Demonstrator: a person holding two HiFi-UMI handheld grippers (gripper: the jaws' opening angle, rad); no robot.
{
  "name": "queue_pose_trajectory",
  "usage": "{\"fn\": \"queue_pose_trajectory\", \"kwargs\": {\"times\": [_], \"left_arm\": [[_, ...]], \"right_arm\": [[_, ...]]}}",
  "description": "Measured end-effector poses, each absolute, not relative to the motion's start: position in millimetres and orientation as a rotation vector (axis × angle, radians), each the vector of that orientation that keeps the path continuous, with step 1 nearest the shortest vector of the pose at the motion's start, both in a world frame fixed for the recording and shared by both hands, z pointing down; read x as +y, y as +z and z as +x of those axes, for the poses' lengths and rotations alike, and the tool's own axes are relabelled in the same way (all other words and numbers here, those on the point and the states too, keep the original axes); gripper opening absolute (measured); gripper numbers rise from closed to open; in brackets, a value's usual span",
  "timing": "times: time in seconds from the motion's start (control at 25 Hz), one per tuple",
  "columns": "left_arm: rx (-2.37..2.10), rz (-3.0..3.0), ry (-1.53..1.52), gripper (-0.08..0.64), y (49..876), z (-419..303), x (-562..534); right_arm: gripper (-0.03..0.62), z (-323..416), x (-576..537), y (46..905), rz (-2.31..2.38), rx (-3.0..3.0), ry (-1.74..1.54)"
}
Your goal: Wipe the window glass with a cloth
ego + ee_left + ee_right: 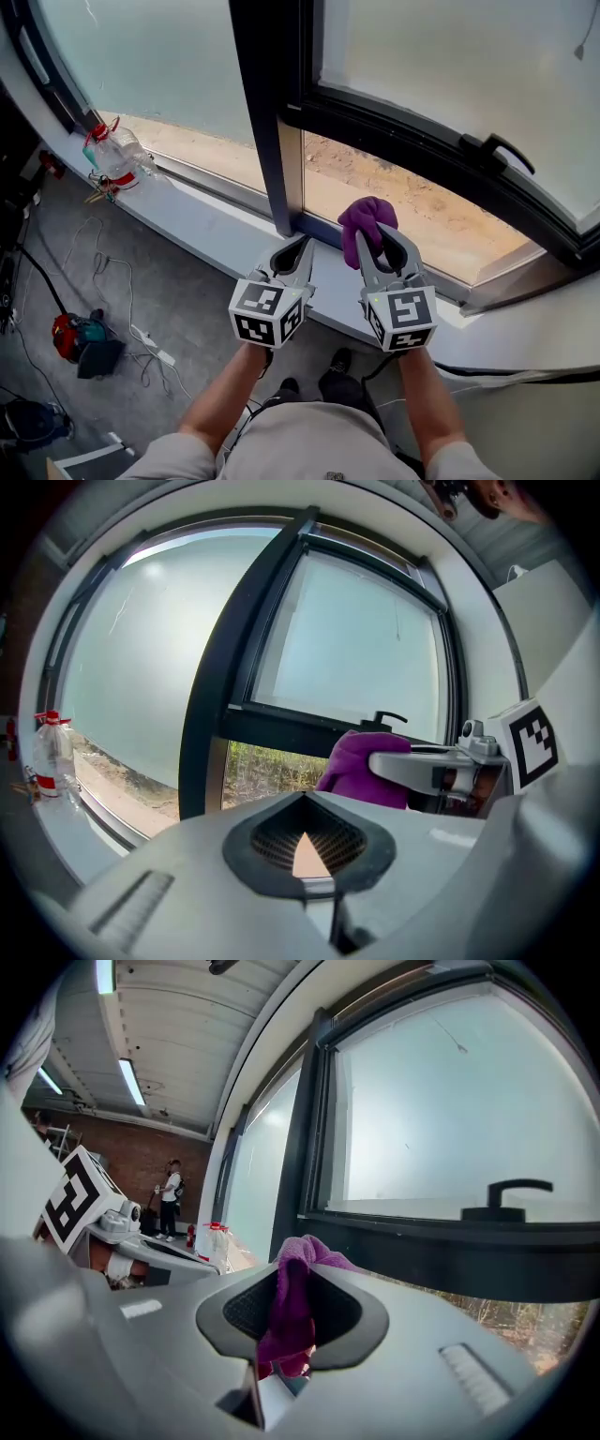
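Note:
A purple cloth (367, 218) is pinched in my right gripper (382, 246), bunched above the jaws; in the right gripper view the purple cloth (292, 1309) hangs between the pads. My left gripper (298, 251) is beside it, shut with nothing in it, its pads meeting at the tips (306, 803). Both point at the tilted window sash (450, 159), whose frosted glass (450, 66) fills the upper right. A black handle (497, 148) sits on the sash's lower rail. A dark vertical post (267, 103) splits it from the left pane (150, 56).
A plastic bottle with red trim (114, 155) stands on the white sill (202, 220) at the left. Cables, a power strip (150, 345) and a red-and-teal tool (80, 336) lie on the grey floor. A person (170, 1200) stands far back in the room.

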State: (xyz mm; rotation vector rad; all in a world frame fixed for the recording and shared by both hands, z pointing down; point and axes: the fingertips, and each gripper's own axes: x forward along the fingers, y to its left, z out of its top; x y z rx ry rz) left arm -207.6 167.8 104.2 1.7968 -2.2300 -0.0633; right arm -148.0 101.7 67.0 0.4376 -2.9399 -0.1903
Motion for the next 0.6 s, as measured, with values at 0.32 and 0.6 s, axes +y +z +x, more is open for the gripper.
{"fn": "queue_pose_trajectory", "kwargs": {"times": [0.32, 0.6], "left_arm": [[-2.262, 1.693, 0.001, 0.000, 138, -256, 113], [-2.175, 1.745, -0.011, 0.000, 172, -325, 103]], "right_arm": [[0.106, -218, 25, 122, 0.302, -2.875, -0.243], [0.106, -303, 19, 159, 0.316, -2.853, -0.290]]}}
